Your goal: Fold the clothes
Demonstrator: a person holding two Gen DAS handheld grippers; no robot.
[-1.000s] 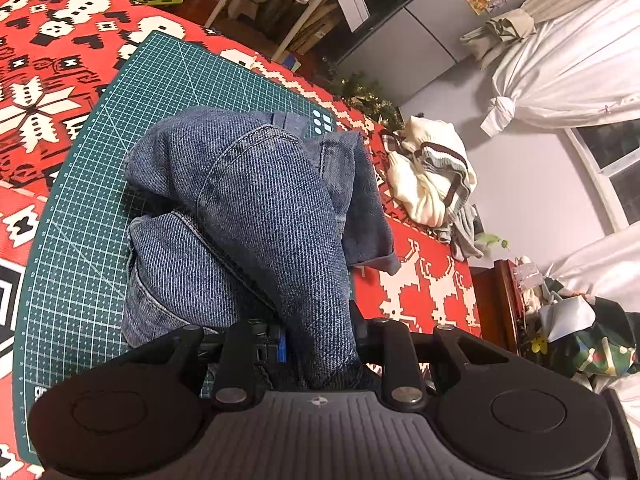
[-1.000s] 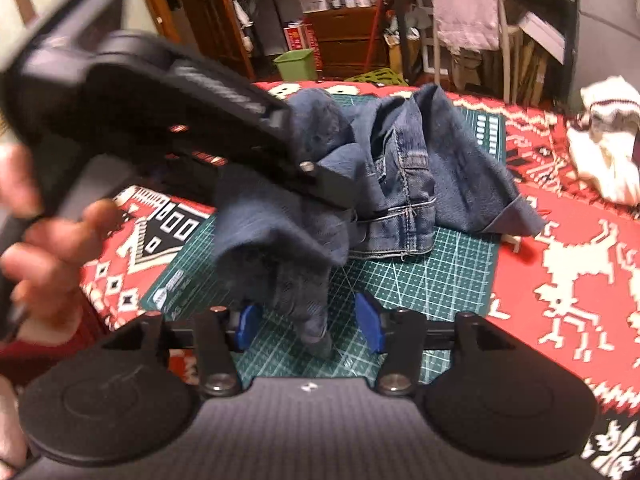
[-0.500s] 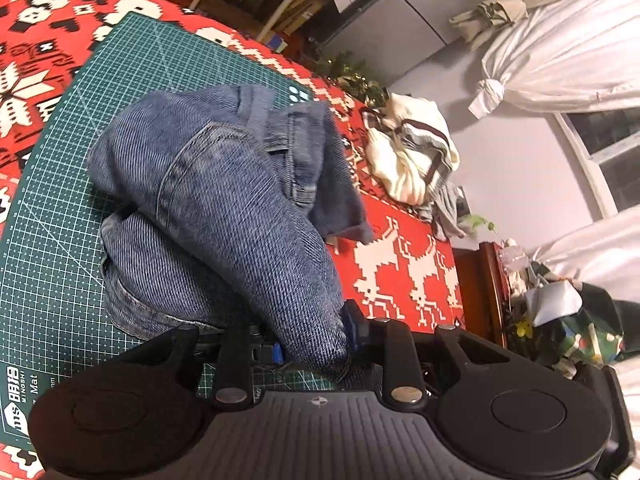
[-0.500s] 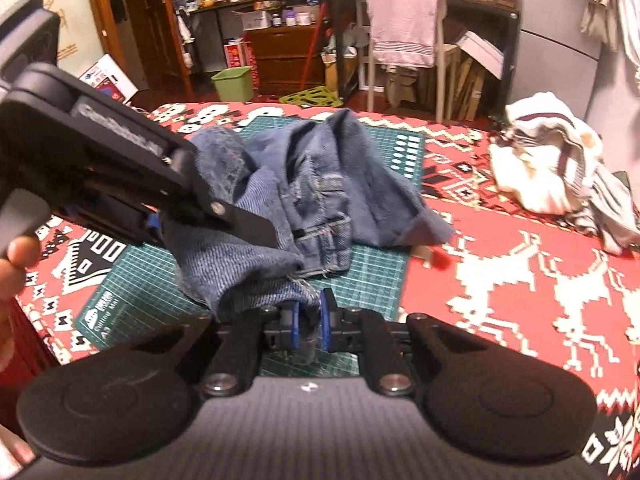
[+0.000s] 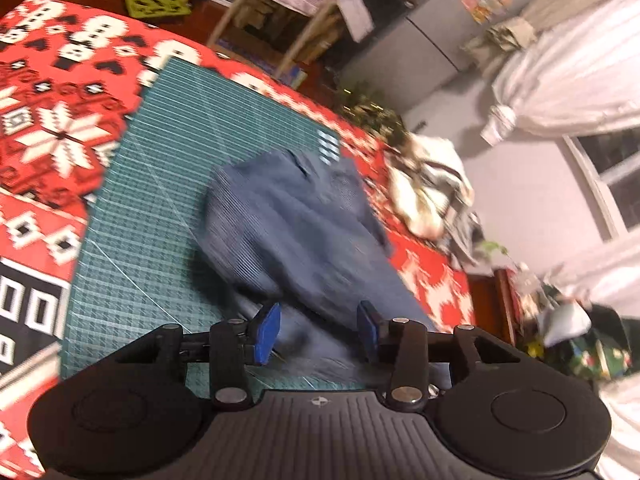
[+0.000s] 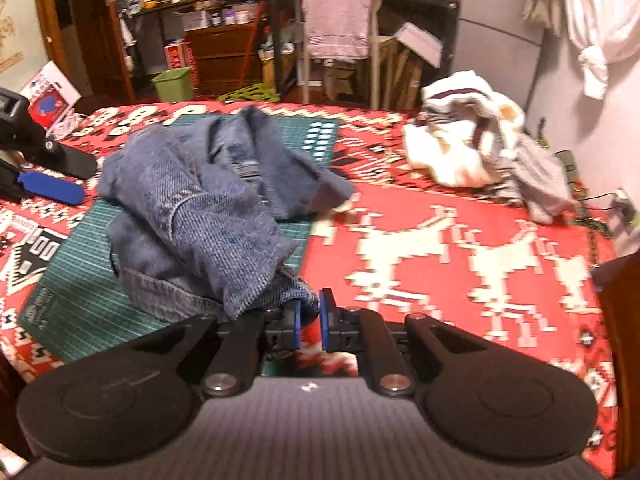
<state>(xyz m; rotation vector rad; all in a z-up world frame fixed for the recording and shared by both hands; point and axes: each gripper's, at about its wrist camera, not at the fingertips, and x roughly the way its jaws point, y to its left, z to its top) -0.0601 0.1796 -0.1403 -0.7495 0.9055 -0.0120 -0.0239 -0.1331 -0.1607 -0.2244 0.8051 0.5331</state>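
Observation:
A pair of blue jeans (image 6: 200, 204) lies bunched on the green cutting mat (image 6: 80, 280). My right gripper (image 6: 310, 318) is at the heap's near right corner, shut on an edge of the denim between its blue pads. In the left wrist view the jeans (image 5: 288, 232) are blurred by motion. My left gripper (image 5: 318, 328) hovers open just above them with nothing between its pads. The right wrist view shows that left gripper (image 6: 48, 172) at the far left edge, apart from the heap.
The red patterned cloth (image 6: 440, 248) covers the surface around the mat (image 5: 160, 208). A pile of white and grey clothes (image 6: 480, 144) lies at the back right and shows as the pile (image 5: 428, 188) in the left wrist view. Chair and shelves stand beyond the far edge.
My left gripper has opened, let go of the jeans and drawn back to the left. The right gripper, open a second ago, has shut on the denim edge and holds it further right.

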